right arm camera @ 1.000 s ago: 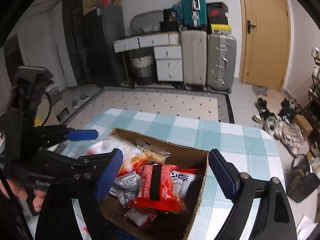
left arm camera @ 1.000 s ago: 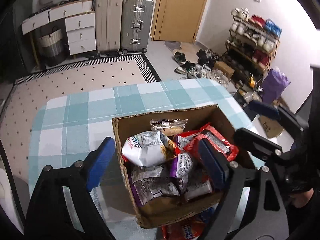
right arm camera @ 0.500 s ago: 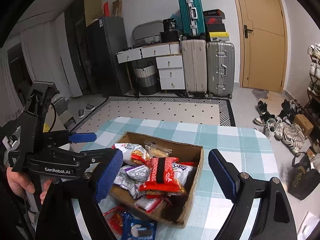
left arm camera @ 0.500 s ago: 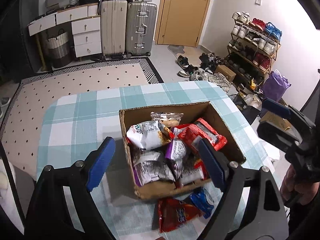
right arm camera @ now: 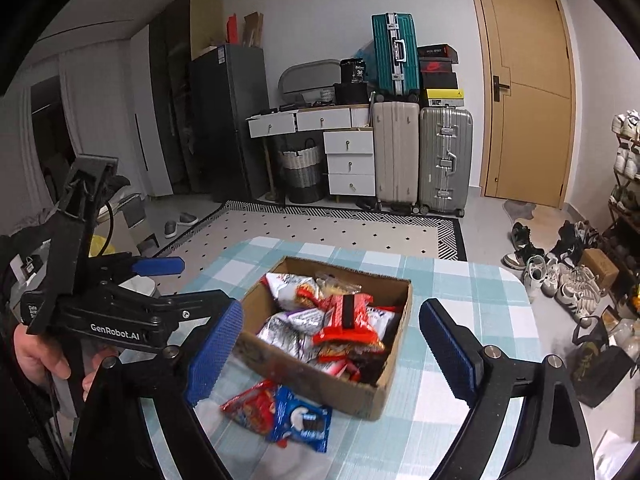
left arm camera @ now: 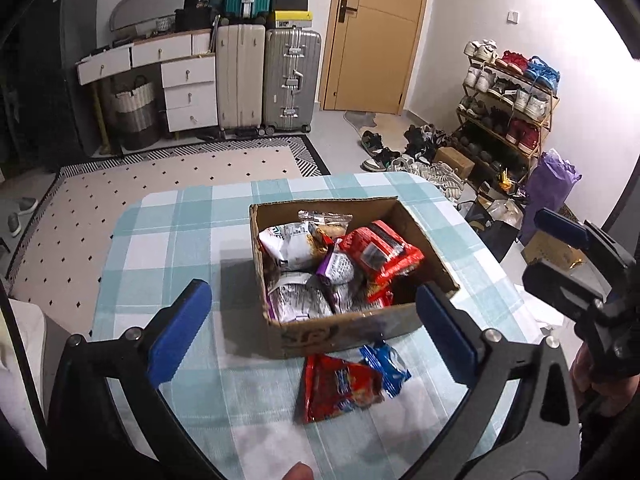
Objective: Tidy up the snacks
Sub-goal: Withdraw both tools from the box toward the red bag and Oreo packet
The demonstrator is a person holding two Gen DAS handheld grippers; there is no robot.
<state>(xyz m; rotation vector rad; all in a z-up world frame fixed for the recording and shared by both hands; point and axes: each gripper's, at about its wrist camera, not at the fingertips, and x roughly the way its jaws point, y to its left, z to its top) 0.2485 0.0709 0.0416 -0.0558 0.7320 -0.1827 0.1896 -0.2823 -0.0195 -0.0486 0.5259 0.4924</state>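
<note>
A cardboard box (left arm camera: 352, 330) (right arm camera: 396, 372) stands on the teal checked table (left arm camera: 168, 240), full of snack packets, with a red packet (left arm camera: 380, 248) (right arm camera: 346, 318) on top. A red packet (left arm camera: 340, 386) (right arm camera: 252, 402) and a blue cookie packet (left arm camera: 386, 366) (right arm camera: 300, 418) lie on the table just in front of the box. My left gripper (left arm camera: 316, 332) is open and empty, held above and short of the box. My right gripper (right arm camera: 332, 352) is open and empty, also back from the box. Each gripper shows in the other's view, the left gripper (right arm camera: 160, 292) and the right gripper (left arm camera: 560, 256).
The table's far edge drops to a patterned rug (left arm camera: 160, 184). Suitcases (left arm camera: 292, 80), white drawers (left arm camera: 184, 88) and a wooden door (left arm camera: 380, 36) stand behind. A shoe rack (left arm camera: 508, 96) and loose shoes are on the right. A purple bag (left arm camera: 552, 184) sits beside the table.
Both grippers have pulled up and back from the box, which now looks smaller. The red and blue packets in front of the box have come into view.
</note>
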